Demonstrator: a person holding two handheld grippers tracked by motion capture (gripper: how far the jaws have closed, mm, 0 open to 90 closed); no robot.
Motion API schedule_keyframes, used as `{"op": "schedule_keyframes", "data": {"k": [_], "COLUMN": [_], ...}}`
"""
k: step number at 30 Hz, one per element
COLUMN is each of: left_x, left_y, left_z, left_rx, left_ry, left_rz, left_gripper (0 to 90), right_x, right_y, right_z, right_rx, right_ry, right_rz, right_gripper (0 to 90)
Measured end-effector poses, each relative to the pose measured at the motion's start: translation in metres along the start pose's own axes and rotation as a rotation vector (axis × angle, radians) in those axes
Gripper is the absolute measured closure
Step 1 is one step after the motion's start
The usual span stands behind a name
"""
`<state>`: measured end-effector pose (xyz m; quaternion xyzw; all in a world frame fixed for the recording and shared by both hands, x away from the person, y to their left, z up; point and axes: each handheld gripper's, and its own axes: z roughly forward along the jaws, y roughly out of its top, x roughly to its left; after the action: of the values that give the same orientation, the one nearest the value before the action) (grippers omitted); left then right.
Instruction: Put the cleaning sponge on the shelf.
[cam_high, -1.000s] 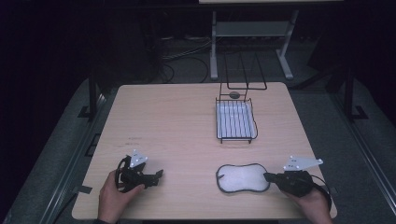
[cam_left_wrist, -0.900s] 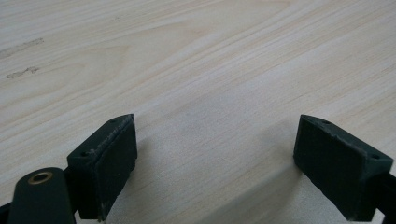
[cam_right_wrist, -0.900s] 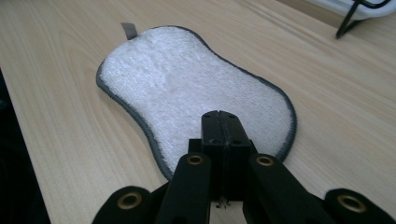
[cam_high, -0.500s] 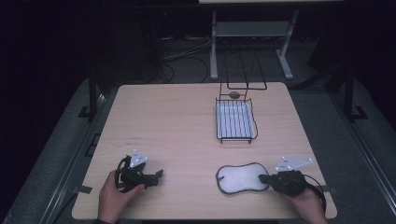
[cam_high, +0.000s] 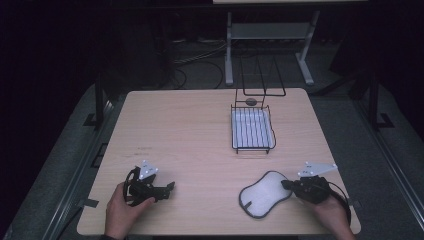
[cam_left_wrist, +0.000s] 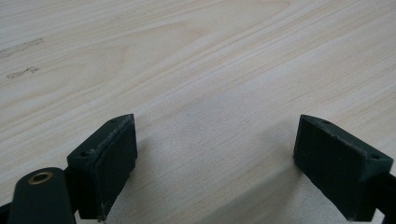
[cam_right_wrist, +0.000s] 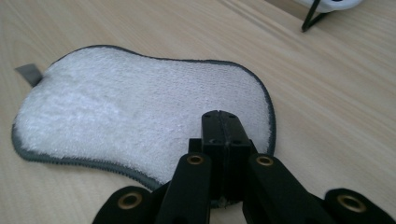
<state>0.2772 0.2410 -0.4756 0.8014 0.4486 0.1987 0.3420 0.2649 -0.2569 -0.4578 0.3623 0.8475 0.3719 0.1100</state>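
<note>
A white cleaning pad (cam_right_wrist: 140, 109) lies flat on the near right part of the light wooden table (cam_high: 190, 130). It is a fluffy, peanut-shaped piece, narrowed at the waist, edged all round with dark grey stitching, and a small grey fabric tab (cam_right_wrist: 29, 74) sticks out from one end. No brand, label or writing can be read on it; the tab looks blank. The right gripper (cam_right_wrist: 223, 122) lies low at the pad's right end, its two black jaws pressed tight together with their tips over the pad's edge; whether any of the fabric is caught between them cannot be told. In the high view the right gripper (cam_high: 289, 185) meets the pad (cam_high: 264, 192) at its right side, held in the person's right hand (cam_high: 332, 215). The left gripper (cam_left_wrist: 215, 154) sits well apart from the pad at the near left of the table, its jaws spread wide over bare wood with nothing between them. A black wire dish rack (cam_high: 253, 131) with a white tray stands farther back, toward the far right.
</note>
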Motion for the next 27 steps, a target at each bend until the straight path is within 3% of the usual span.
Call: {"op": "schedule_keyframes", "data": {"k": [17, 24, 27], "left_x": [0.000, 0.000, 0.000], "left_y": [0.000, 0.000, 0.000], "left_z": [0.000, 0.000, 0.000], "left_rx": [0.003, 0.000, 0.000], "left_ry": [0.000, 0.000, 0.000], "left_rz": [0.004, 0.000, 0.000], "left_gripper": [12.7, 12.7, 12.7], "right_x": [-0.031, -0.005, 0.020], "right_y": [0.009, 0.018, 0.021], "right_z": [0.002, -0.003, 0.003], "right_rx": [-0.008, -0.065, -0.050], "right_ry": [-0.079, 0.012, 0.076], "right_rz": [0.034, 0.013, -0.029], "right_gripper": [89.7, 89.7, 89.7]}}
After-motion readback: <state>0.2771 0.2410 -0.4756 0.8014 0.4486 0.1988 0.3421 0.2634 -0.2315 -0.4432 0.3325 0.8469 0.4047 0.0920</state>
